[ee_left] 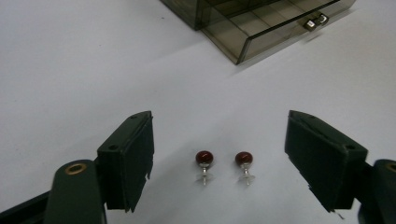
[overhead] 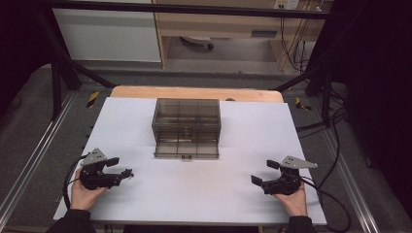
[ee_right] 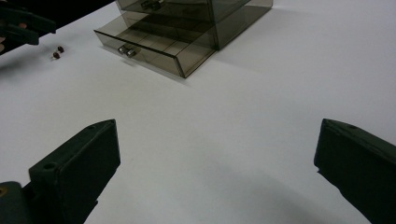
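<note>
Two red earrings [ee_left: 224, 165] untouched between wide-open left gripper [ee_left: 219, 163] jaws; right gripper [ee_right: 215, 172] open, empty.

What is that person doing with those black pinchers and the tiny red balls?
A person holds a gripper in each hand over a white table. The left gripper has its jaws open around two red earrings lying on the table, not touching them. The right gripper waits open with nothing between its jaws. The smoky drawer box has its bottom drawer pulled out.
</note>
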